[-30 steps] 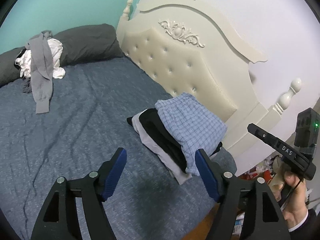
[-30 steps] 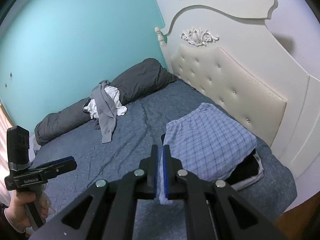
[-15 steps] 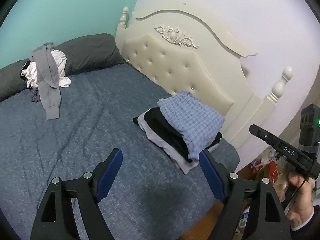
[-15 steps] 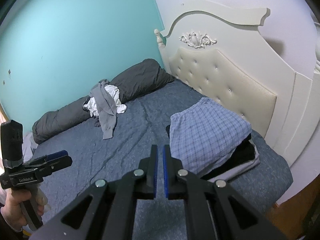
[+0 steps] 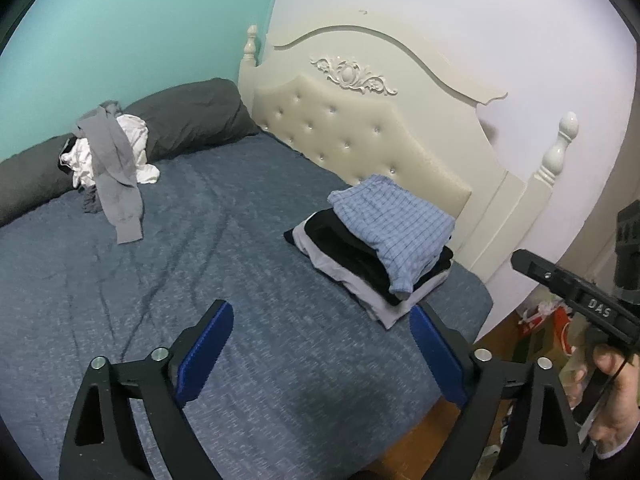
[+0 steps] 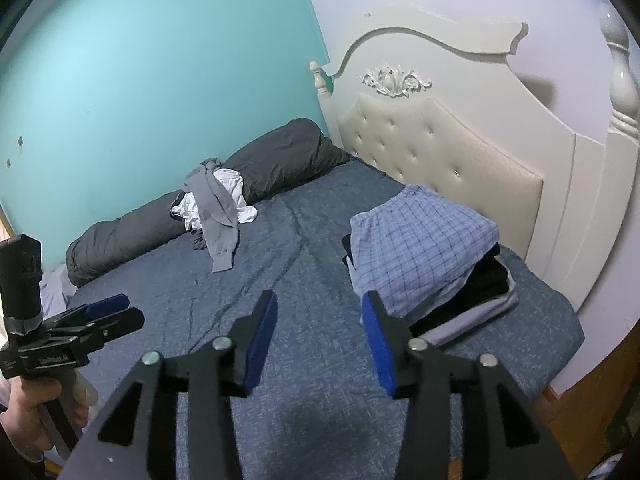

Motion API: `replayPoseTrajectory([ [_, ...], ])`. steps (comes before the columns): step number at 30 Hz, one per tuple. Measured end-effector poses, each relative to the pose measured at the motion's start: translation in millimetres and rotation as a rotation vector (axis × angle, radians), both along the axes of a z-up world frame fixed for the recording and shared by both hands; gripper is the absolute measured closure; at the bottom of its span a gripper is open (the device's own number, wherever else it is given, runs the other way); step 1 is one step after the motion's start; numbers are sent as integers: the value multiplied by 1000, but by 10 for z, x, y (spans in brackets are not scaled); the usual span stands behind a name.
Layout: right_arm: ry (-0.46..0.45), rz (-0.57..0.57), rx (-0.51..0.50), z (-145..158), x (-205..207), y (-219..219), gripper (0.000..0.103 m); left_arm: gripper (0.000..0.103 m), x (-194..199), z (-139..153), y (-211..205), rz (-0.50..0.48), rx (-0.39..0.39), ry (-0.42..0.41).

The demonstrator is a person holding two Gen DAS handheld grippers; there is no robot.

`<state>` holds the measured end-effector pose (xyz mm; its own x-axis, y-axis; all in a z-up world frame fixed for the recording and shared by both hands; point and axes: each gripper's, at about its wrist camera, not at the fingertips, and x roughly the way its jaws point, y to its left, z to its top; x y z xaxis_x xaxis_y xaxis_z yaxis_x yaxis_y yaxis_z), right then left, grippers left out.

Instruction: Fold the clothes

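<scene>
Blue pads of the right gripper (image 6: 318,336), pressed together a second before, had parted and were opening, with only bedcover between them. The left gripper (image 5: 318,354) had spread wider and was also opening, its jaws empty. Both views had drawn back from the stack (image 5: 380,248), which had appeared larger and closer to the jaws in the earlier frames; more of the headboard and floor showed at the right.

Surface and room, largest to smallest. A turquoise wall (image 6: 140,80) met a white wall (image 5: 480,20) at the corner behind the bed. The bed (image 5: 200,272) carried a mottled blue cover, creased in long lines. A cream headboard (image 5: 360,132), tufted and topped with carved scrollwork, stood against the white wall. A dark grey bolster (image 6: 240,188) lay along the turquoise wall. The stack of folded clothes sat near the headboard at the bed's corner: a blue checked garment (image 6: 420,252) on top, black and pale grey layers beneath. An unfolded pile (image 5: 108,160) of grey and white clothes rested against the bolster, well apart from the stack. Wooden floor (image 6: 580,420) and small clutter (image 5: 540,320) showed beyond the bed's edge. A hand (image 5: 616,400) gripped the right gripper's handle; another (image 6: 32,412) held the left.
</scene>
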<state>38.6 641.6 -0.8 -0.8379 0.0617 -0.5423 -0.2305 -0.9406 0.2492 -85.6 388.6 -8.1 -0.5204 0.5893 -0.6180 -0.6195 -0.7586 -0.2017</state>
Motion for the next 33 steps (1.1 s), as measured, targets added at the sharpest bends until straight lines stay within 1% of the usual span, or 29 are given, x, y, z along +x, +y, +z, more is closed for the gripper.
replayPoseTrajectory([
  [1, 1, -2, 8, 2, 19, -34, 56, 7, 13, -2, -14, 3, -2, 4],
  [3, 0, -3, 18, -1, 51, -88, 50, 6, 38, -9, -51, 13, -5, 9],
  [9, -7, -3, 29, -57, 140, -197, 45, 0, 113, -25, -162, 31, -4, 19],
  [14, -17, -15, 39, -92, 197, -242, 38, 0, 168, -67, -229, 42, -18, 27],
  [17, -16, -19, 50, -101, 232, -268, 30, 0, 207, -101, -280, 48, -28, 30],
  [21, -19, -18, 45, -143, 275, -322, 24, 0, 258, -125, -326, 52, -41, 39],
  [26, -23, -24, 45, -199, 332, -387, 19, 0, 337, -113, -380, 61, -43, 55],
  [33, -32, -36, 44, -271, 410, -505, 18, 0, 441, -120, -458, 63, -41, 75],
])
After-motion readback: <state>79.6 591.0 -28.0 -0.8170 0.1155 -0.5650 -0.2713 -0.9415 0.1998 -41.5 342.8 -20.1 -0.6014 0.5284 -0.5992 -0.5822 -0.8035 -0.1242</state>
